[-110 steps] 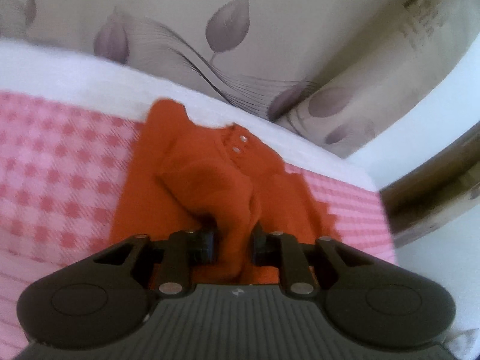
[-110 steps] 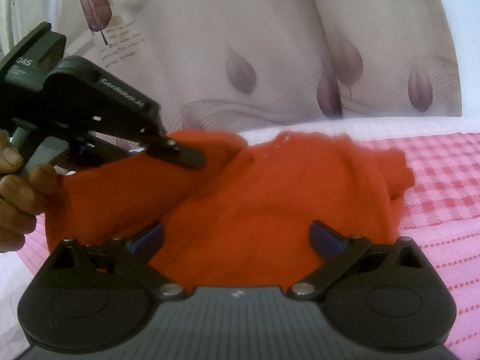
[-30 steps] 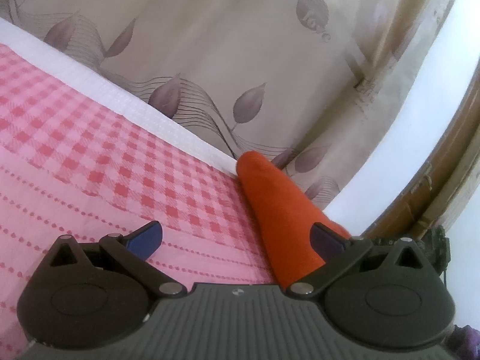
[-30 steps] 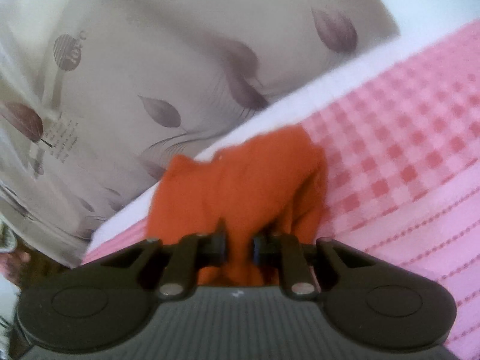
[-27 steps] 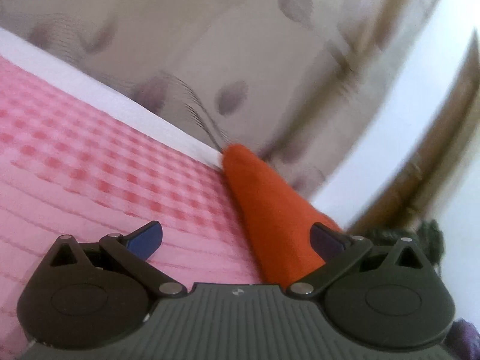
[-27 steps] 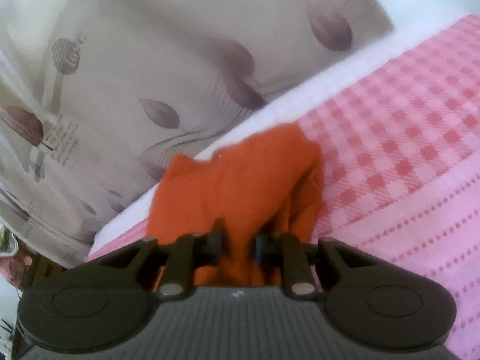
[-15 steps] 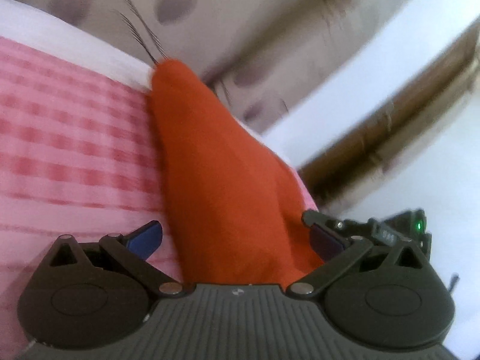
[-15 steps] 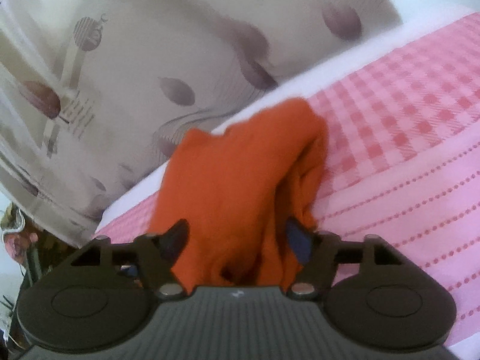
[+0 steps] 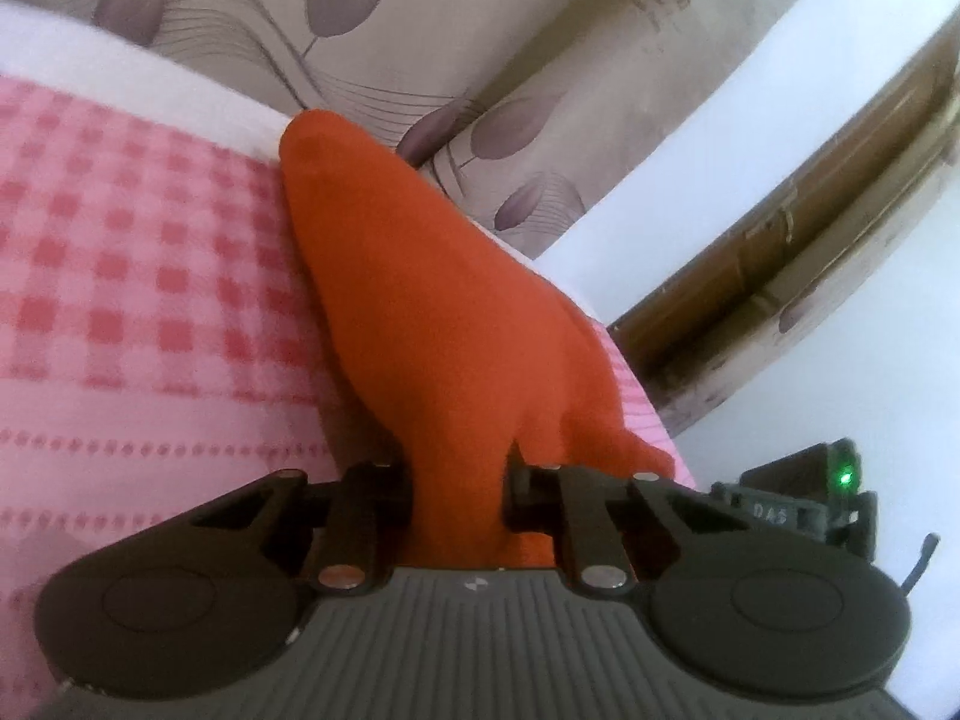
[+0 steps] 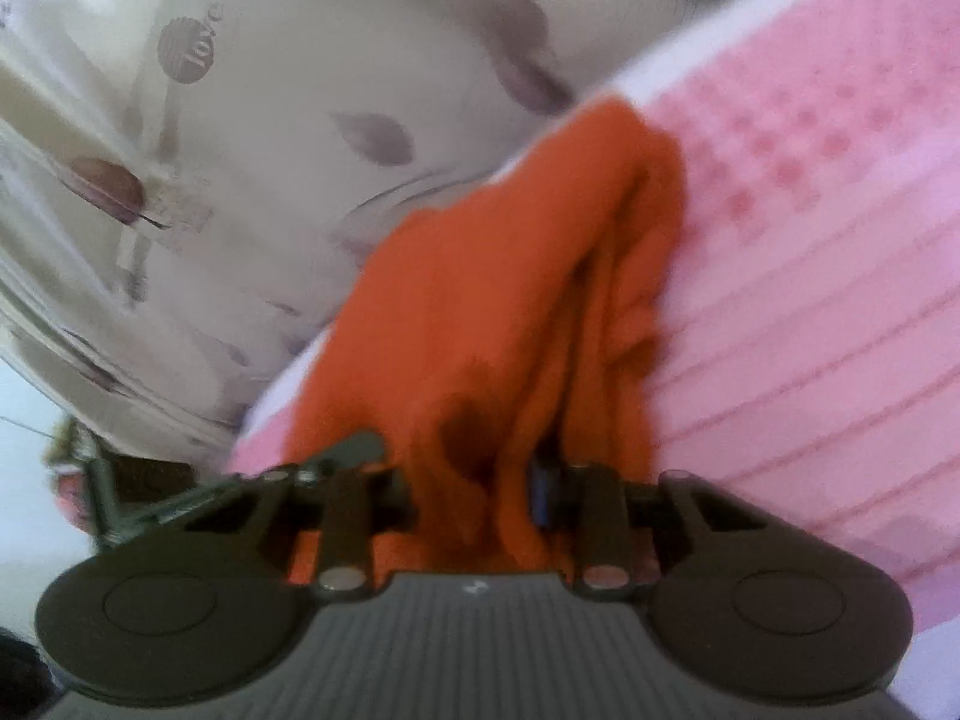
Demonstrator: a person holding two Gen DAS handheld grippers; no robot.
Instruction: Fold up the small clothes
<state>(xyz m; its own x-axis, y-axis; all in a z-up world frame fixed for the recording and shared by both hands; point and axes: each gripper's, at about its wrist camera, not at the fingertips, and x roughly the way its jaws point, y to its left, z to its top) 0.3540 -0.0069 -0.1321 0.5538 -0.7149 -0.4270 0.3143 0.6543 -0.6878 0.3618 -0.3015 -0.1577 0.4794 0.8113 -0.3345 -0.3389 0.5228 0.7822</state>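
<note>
The curtain [image 10: 252,138] reads "love"; the right gripper [image 9: 798,510] reads "DAS".

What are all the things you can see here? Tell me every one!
orange garment: one, orange, bunched on the bedsheet near its far edge, between both tools.
bedsheet: one, pink with red checks and dotted stripes, under the garment.
curtain: one, beige with purple leaf print, behind the bed.
wooden frame: one, brown, right of the curtain.
left tool: one, black, jaws closing on the garment.
right tool: one, black, jaws closing with garment folds between them.
</note>
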